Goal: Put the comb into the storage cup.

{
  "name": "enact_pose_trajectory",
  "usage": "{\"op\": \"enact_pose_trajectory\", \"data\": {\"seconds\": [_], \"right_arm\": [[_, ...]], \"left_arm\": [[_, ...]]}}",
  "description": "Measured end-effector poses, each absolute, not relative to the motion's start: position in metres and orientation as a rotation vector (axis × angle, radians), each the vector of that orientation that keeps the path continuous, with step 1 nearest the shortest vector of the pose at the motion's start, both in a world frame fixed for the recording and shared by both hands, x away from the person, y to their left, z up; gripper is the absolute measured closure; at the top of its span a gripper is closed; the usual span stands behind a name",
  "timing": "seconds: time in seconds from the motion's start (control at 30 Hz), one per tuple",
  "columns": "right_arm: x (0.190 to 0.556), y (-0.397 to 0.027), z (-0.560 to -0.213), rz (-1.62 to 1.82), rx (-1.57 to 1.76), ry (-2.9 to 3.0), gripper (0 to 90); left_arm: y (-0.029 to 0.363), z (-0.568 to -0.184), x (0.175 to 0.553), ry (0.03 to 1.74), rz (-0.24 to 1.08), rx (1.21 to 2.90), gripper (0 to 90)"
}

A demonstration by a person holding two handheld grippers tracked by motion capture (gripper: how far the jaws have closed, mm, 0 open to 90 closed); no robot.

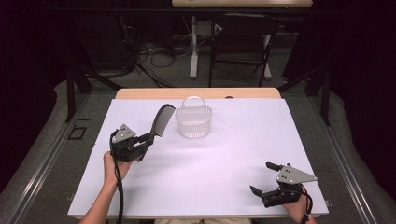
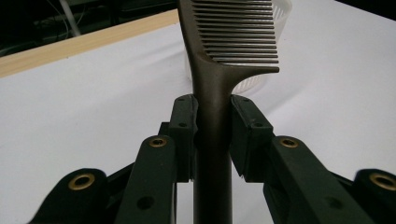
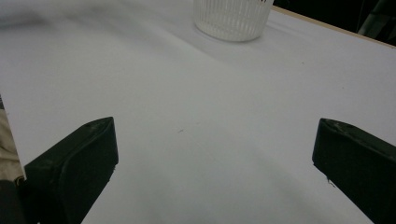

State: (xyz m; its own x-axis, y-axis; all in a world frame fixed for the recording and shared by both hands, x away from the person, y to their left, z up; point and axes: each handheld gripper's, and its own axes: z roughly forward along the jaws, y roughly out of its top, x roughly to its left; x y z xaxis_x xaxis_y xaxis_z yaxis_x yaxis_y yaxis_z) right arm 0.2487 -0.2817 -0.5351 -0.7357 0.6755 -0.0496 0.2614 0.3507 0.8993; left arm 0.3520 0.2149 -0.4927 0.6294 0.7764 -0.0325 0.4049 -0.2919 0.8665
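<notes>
No readable writing on anything. The left gripper [image 1: 148,139] is clamped on the handle of a dark brown plastic comb [image 1: 161,120], over the tabletop's left half. Its long axis runs toward the far edge, teeth facing the clear ribbed plastic basket [image 1: 194,122] just beside it. The right gripper [image 1: 264,177] sits wide apart, holding nothing, near the right corner.

I read even overhead light on the white bench [image 1: 201,163]; surroundings dark, shadows soft, gripper views dimmer, near edges blurred.
</notes>
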Motion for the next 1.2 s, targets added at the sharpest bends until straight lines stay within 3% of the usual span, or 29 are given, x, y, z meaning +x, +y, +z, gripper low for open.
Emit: {"op": "enact_pose_trajectory", "data": {"seconds": [1.2], "right_arm": [[0.250, -0.280, -0.536, 1.356, 0.819, 2.219, 0.0]], "left_arm": [[0.190, -0.476, 0.359, 0.870, 0.587, 1.822, 71.9]]}}
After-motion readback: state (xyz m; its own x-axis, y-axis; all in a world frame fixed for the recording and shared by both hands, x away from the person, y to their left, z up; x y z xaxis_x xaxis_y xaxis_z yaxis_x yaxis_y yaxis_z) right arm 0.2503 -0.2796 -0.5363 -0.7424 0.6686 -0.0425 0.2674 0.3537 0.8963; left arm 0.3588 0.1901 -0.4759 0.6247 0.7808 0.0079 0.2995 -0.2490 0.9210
